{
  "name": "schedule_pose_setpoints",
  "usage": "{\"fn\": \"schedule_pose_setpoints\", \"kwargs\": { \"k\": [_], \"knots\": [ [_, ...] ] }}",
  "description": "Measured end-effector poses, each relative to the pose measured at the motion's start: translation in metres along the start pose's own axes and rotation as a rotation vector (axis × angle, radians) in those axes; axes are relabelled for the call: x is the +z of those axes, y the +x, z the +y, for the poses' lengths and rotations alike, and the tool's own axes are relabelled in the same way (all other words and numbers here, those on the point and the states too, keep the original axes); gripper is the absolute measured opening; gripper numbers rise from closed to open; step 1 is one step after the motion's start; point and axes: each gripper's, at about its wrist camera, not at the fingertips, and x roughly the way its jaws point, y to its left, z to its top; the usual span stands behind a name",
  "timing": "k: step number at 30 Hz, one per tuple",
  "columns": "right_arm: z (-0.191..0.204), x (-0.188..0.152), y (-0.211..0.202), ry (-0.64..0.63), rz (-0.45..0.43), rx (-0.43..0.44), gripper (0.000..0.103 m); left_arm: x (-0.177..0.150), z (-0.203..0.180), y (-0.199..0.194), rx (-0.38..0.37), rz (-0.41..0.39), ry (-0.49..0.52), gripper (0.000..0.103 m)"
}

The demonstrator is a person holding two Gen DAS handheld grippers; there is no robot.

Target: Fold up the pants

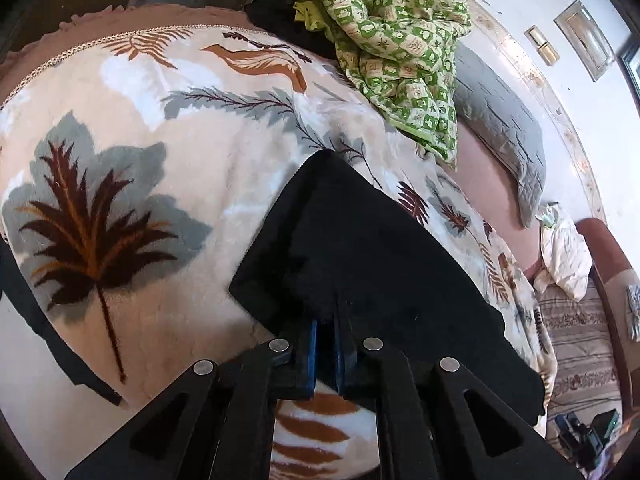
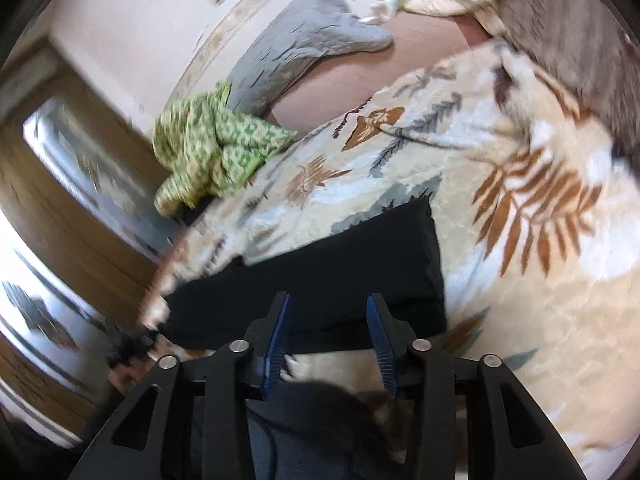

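Black pants (image 1: 360, 252) lie on a leaf-patterned blanket (image 1: 120, 152) on the bed. In the left wrist view my left gripper (image 1: 327, 320) is shut on the near edge of the black cloth, whose fabric drapes over the blue pads. In the right wrist view the pants (image 2: 320, 272) form a folded dark slab across the middle. My right gripper (image 2: 328, 308) is open over their near edge, the blue fingers (image 2: 276, 340) standing apart with nothing pinched between them. This view is blurred.
A crumpled green patterned quilt (image 1: 392, 40) sits at the far side of the bed beside a grey pillow (image 1: 500, 128). A cream cloth (image 1: 564, 256) lies at the right edge. A wooden door (image 2: 80, 208) is at the left.
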Motion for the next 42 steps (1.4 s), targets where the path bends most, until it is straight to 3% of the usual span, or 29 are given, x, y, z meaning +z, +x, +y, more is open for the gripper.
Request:
{"fn": "schedule_pose_setpoints", "kwargs": {
  "k": [7, 11, 16, 19, 23, 27, 30, 36, 37, 39, 41, 42],
  "knots": [
    [-0.052, 0.001, 0.016, 0.38, -0.004, 0.131, 0.05, 0.002, 0.013, 0.013, -0.049, 0.0, -0.063, 0.009],
    [-0.066, 0.001, 0.029, 0.455, 0.003, 0.041, 0.049, 0.004, 0.014, 0.016, -0.046, 0.003, -0.069, 0.009],
    [-0.086, 0.0, 0.044, 0.558, -0.014, 0.04, 0.049, 0.0, 0.012, 0.013, -0.043, 0.002, -0.075, 0.01],
    [-0.071, 0.008, 0.04, 0.422, -0.025, -0.021, 0.003, 0.0, 0.011, 0.012, -0.041, 0.001, -0.089, 0.005],
    [-0.05, 0.01, 0.02, 0.293, -0.063, -0.044, 0.003, 0.008, 0.008, -0.009, -0.07, -0.058, -0.09, 0.004],
    [-0.074, -0.001, 0.04, 0.333, 0.024, -0.118, 0.003, 0.003, 0.019, 0.009, -0.001, -0.002, -0.1, 0.005],
    [-0.074, -0.004, 0.041, 0.337, 0.018, -0.121, 0.003, 0.0, 0.014, 0.005, 0.007, -0.029, -0.081, 0.005],
    [-0.075, -0.008, 0.037, 0.351, 0.01, -0.12, 0.003, 0.003, 0.016, 0.008, -0.015, -0.004, -0.085, 0.01],
    [-0.074, -0.009, 0.031, 0.338, 0.001, -0.133, 0.008, 0.004, 0.018, 0.007, -0.029, 0.002, -0.088, 0.011],
    [-0.055, -0.003, 0.021, 0.239, -0.035, -0.251, 0.018, 0.005, 0.025, 0.003, -0.05, 0.017, -0.105, 0.015],
    [-0.025, 0.004, 0.009, 0.061, -0.098, -0.366, 0.027, 0.005, 0.021, -0.014, 0.048, -0.036, -0.082, 0.029],
    [-0.01, 0.007, 0.007, -0.011, -0.119, -0.398, 0.028, 0.004, 0.013, -0.028, 0.159, -0.113, -0.046, 0.043]
  ]
}}
